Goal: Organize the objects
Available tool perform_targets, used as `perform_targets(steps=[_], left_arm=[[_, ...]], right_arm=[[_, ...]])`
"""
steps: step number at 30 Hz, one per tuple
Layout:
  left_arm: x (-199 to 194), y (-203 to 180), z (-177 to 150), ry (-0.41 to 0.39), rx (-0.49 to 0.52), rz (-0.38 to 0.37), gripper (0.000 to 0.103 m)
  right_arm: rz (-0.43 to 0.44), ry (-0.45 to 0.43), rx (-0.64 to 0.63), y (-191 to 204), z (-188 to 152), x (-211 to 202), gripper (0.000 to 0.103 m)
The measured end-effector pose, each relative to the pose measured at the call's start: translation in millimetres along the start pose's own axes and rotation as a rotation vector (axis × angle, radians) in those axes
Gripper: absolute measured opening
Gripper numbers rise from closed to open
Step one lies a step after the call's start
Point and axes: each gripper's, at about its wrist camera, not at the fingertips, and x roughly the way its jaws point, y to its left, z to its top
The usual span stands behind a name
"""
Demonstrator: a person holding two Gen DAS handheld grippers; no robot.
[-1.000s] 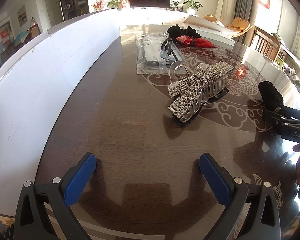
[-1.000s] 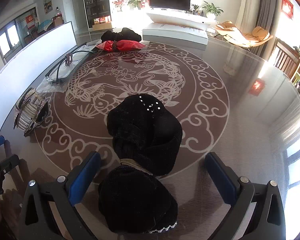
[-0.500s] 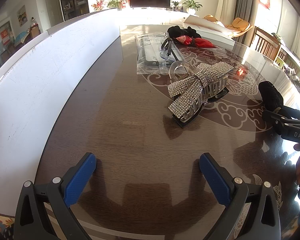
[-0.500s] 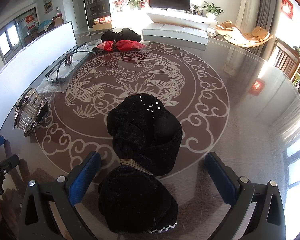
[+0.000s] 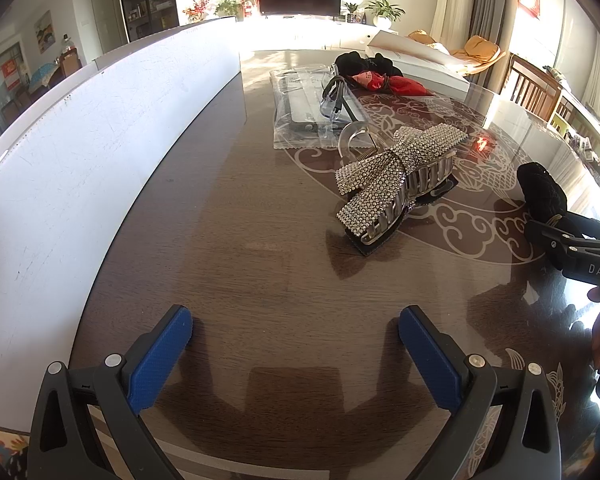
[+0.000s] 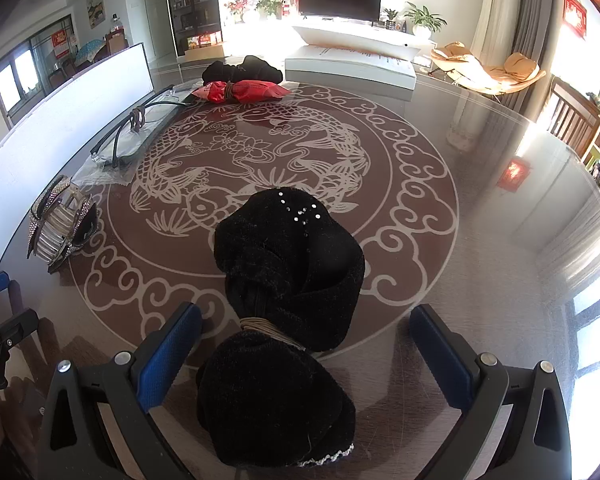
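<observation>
No change vs 0.5 s ago. Left gripper (image 5: 296,340) spread wide, empty, short of rhinestone bow clip (image 5: 396,184). Right gripper (image 6: 306,344) also spread, straddling black velvet bow (image 6: 288,304) on table (image 6: 480,240); contact unclear.

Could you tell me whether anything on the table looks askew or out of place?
Nothing looks damaged or spilled. The rhinestone bow clip lies tipped on its side, and the black bow sits apart from the other bows at the far edge.

Bright sunlit room, blown-out far wall, table (image 6: 500,264) glare, fisheye-warped dark corners
</observation>
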Motion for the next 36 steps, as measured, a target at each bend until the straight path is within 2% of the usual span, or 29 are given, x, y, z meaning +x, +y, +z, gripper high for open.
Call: perform_targets(steps=[30,32,36], left_arm=[[-1.9,2.7,1.5,0.018,0.005,-0.007,0.103],[-5.6,5.5,5.7,0.008,-0.010,-0.056,0.103],[-19.0,9.6,32.6,-0.098,-0.047,-0.169,0.103]], right_arm=[[0.000,0.000,0.000,0.6,0.7,-0.1,0.103],[0.000,0.000,0.000,0.5,0.7,0.0,0.103],[0.000,0.000,0.000,0.6,0.8,-0.1,0.103]])
